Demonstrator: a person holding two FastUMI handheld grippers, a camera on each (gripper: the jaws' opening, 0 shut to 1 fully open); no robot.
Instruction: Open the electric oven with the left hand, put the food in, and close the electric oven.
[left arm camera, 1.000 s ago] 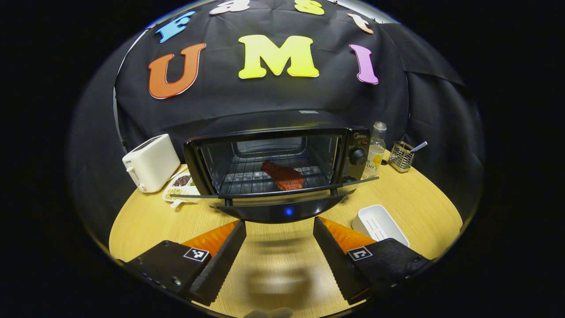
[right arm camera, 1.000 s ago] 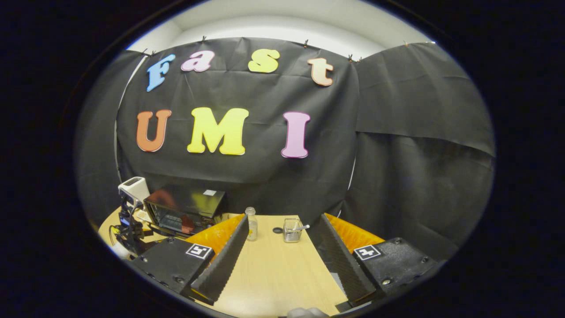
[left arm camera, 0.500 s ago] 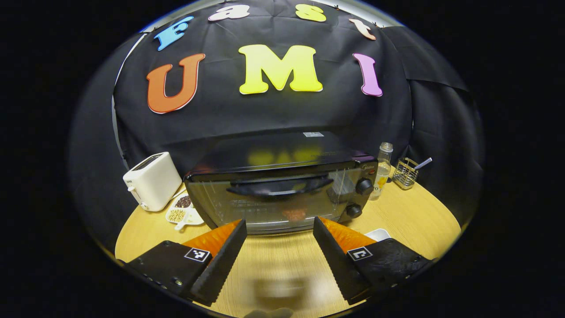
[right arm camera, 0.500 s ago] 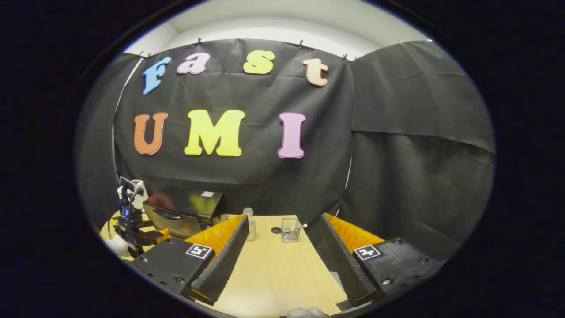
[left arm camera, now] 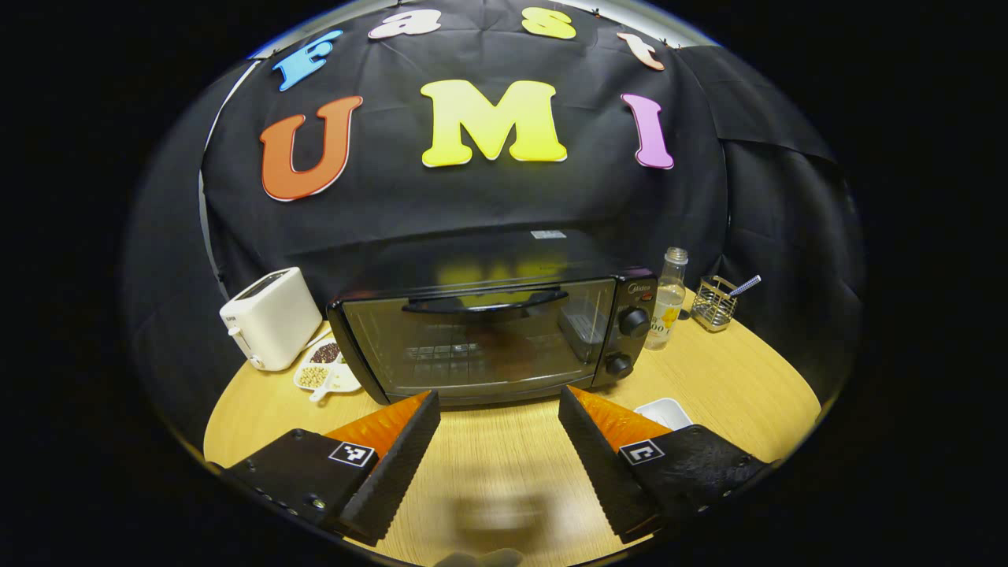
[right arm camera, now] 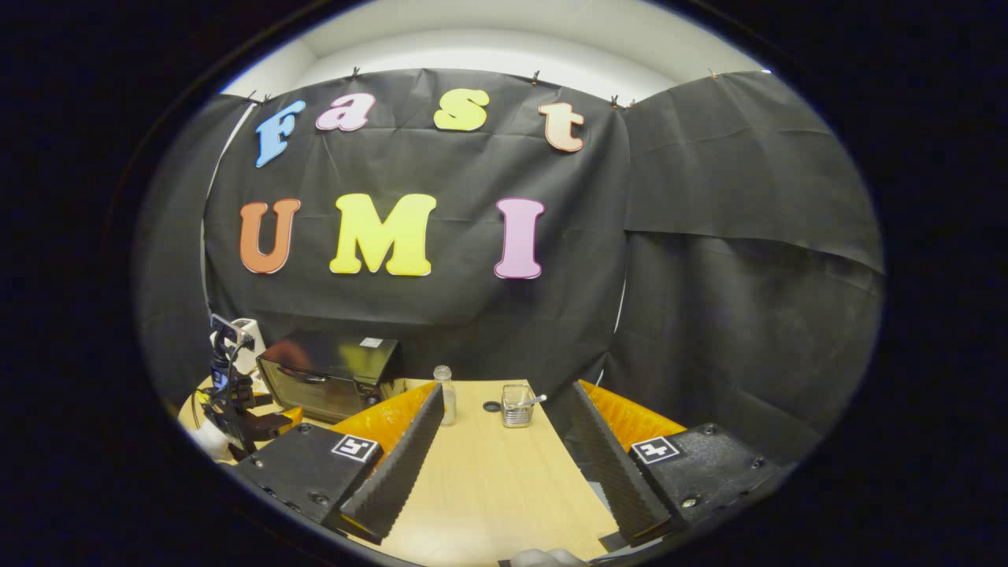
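Round wood-grain counter (left arm camera: 732,378); boxy black electric oven (left arm camera: 488,331) centre back, glass door upright against the frame, curved bar handle (left arm camera: 484,302) across its top edge, dark food (left arm camera: 504,350) dimly visible behind the glass on the wire rack; task looks near done, judged from door position. To finish well: check the door seats flush, press on the handle if not, then back off without bumping the knobs (left arm camera: 632,322). Left tongs (left arm camera: 499,441) released, empty, just in front of the oven; right tongs (right arm camera: 500,449) released, empty, well off to the side. White glossy toaster (left arm camera: 270,316); clear bottle (left arm camera: 668,298); wire holder (left arm camera: 714,302); white ribbed dish (left arm camera: 665,411).
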